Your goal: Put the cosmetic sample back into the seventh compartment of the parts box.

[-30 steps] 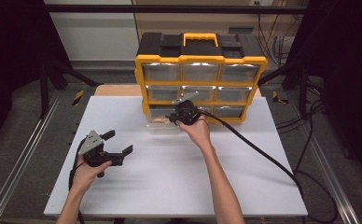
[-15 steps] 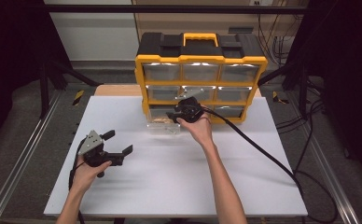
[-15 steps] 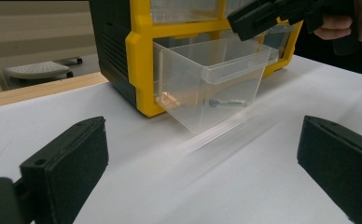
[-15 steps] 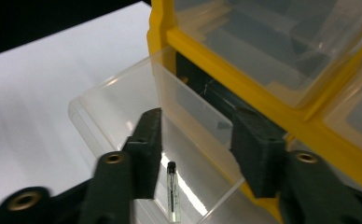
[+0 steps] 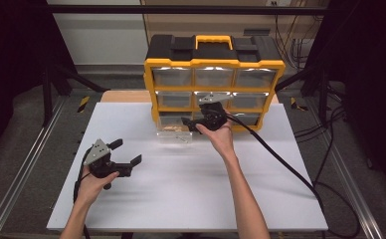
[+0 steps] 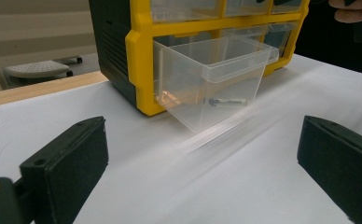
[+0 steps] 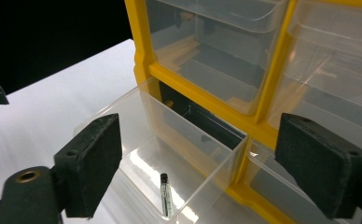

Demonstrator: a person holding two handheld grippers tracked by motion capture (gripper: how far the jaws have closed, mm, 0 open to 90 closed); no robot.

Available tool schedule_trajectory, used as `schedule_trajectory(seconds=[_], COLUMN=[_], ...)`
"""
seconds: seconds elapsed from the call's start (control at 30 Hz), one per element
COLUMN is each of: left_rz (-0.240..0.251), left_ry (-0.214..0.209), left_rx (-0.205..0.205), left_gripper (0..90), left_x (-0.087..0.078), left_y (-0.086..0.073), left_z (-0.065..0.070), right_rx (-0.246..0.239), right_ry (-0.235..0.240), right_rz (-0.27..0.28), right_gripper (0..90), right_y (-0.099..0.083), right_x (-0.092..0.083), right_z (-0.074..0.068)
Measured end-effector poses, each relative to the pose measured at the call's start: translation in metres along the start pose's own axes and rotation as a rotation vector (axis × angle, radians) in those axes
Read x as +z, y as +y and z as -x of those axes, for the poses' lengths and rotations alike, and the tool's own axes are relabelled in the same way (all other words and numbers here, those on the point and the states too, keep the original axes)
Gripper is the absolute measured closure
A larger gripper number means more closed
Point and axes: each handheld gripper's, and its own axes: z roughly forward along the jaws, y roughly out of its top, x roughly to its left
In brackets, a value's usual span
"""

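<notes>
A yellow and black drawer cabinet (image 5: 214,63) stands at the back of the white table. Its bottom-left clear drawer (image 5: 175,134) is pulled out onto the table, and a small dark screw (image 7: 164,193) lies on its floor, the screw (image 6: 226,101) also showing through the drawer's clear wall (image 6: 212,79). My right gripper (image 5: 191,124) hovers just above the drawer's right end. Its jaws have just been opening and now stand wide (image 7: 207,154) with nothing between them. My left gripper (image 5: 127,152) rests open at the front left, pointing toward the drawer (image 6: 202,158).
The other clear drawers (image 5: 213,76) sit closed in the cabinet. A thick black cable (image 5: 280,159) trails from the right gripper across the table's right side. Metal rails (image 5: 22,169) run along both sides of the table (image 5: 181,199).
The right hand has lifted a little up and back from the drawer, toward the cabinet front. The left hand and its gripper have stayed put.
</notes>
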Motion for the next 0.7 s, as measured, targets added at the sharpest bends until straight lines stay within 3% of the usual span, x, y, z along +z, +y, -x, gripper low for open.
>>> schedule_trajectory(seconds=[0.7], left_rz=[0.002], left_ry=[-0.001], left_rx=[-0.003], left_gripper=[1.9], left_x=[-0.001], left_y=[0.000], left_z=[0.000], right_rx=[-0.012], right_ry=[0.027], right_rz=[0.071], right_gripper=[1.7], right_y=[-0.012], right_x=[-0.037], right_z=[0.001])
